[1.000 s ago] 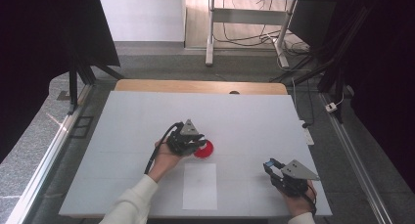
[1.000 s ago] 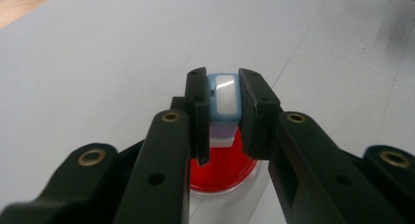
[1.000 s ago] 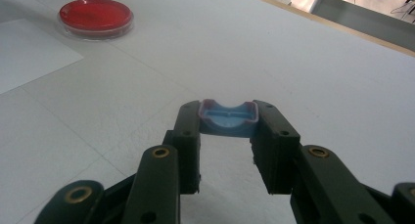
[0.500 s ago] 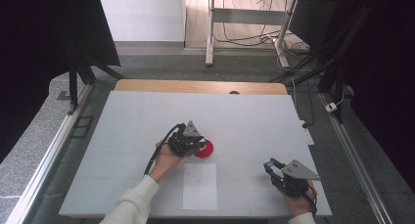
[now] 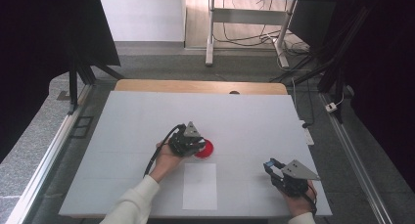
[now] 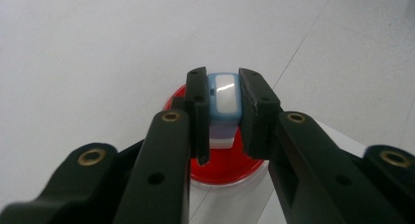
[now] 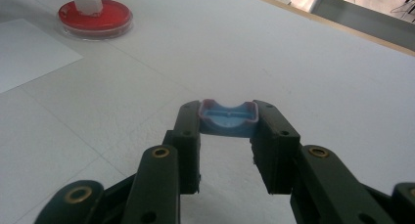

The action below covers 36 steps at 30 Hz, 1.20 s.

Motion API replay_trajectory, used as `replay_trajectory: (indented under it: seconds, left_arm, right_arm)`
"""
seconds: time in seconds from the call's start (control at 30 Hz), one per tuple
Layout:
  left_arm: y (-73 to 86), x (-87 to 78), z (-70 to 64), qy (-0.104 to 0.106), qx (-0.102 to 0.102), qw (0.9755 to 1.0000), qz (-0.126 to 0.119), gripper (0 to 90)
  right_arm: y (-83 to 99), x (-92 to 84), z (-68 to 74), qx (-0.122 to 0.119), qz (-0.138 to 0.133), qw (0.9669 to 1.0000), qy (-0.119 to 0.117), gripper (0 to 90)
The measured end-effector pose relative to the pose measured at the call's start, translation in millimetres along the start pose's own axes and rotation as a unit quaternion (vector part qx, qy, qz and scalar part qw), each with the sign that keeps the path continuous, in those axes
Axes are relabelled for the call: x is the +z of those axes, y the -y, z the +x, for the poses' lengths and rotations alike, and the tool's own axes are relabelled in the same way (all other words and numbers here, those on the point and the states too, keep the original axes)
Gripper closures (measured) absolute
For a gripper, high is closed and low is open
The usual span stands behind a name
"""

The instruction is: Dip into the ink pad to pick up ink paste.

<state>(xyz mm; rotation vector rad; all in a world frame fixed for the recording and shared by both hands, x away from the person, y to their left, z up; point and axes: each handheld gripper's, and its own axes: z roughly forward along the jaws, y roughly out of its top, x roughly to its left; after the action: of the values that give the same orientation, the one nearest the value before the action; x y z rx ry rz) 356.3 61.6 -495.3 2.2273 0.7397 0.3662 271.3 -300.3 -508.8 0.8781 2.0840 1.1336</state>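
Observation:
A round red dish lies mid-table, just beyond a white paper sheet. My left gripper is over the dish, shut on a small blue-and-white block. In the left gripper view the block stands upright between the jaws, its foot on the red dish. My right gripper rests near the front right of the table, shut on a small blue cap-like piece. The right gripper view shows the red dish with the block at far left, and the paper sheet.
The white table has a wooden strip along its far edge. Metal rails run along both sides. Beyond the table stand a desk frame and cables on the floor.

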Motion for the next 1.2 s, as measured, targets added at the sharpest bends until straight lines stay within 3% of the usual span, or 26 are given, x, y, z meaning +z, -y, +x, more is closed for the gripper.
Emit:
replay_trajectory:
  seconds: [1.2]
  left_arm:
    - [6.3,3.7,-0.6,-0.001,-0.004,1.0,-0.005,75.7]
  right_arm:
    - [-1.0,-0.8,2.0,-0.005,0.002,1.0,0.003,64.6]
